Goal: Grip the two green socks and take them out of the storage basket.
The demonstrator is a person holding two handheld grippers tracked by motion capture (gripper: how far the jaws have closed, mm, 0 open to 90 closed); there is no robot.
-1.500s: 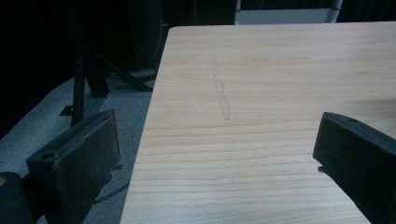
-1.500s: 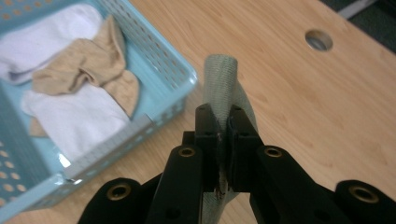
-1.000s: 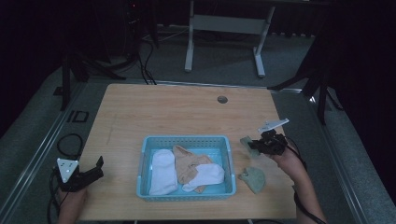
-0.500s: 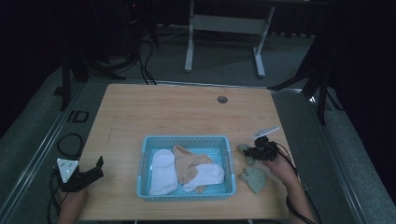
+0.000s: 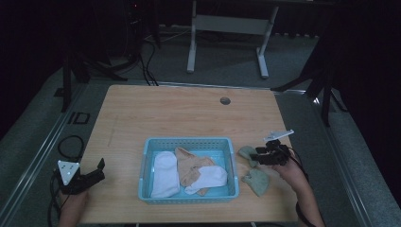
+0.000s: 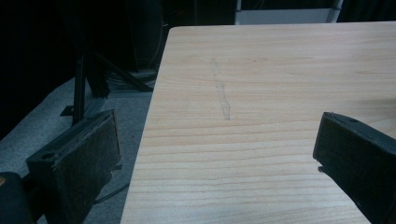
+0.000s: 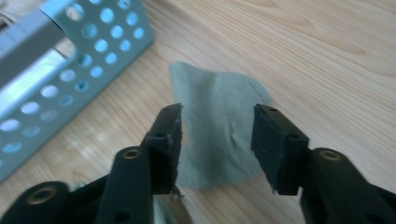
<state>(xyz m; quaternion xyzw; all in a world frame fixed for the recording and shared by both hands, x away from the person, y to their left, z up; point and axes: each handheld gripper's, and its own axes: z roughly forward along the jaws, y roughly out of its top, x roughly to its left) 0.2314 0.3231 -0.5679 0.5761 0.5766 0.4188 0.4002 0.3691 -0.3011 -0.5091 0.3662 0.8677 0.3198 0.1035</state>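
Note:
A light blue perforated basket [image 5: 188,143] stands at the middle front of the wooden table and holds white socks [image 5: 164,173] and a tan sock [image 5: 191,168]. Two grey-green socks lie just right of it, one nearer the basket [image 5: 246,152] and one farther forward [image 5: 257,181]. My right gripper [image 5: 257,156] is low over the nearer sock. In the right gripper view it [image 7: 217,112] is open, its jaws straddling that sock [image 7: 210,84] without pinching it. My left gripper [image 5: 97,171] rests at the table's front left edge, open and empty [image 6: 215,126].
The basket wall [image 7: 93,42] is close on the left of my right gripper. A round cable hole [image 5: 225,100] sits at the table's back right. Bare tabletop [image 6: 261,74] stretches ahead of my left gripper. Desk legs and cables stand on the floor beyond.
My right gripper has come down and slightly toward the basket, ending over the nearer grey-green sock. The left gripper has stayed put.

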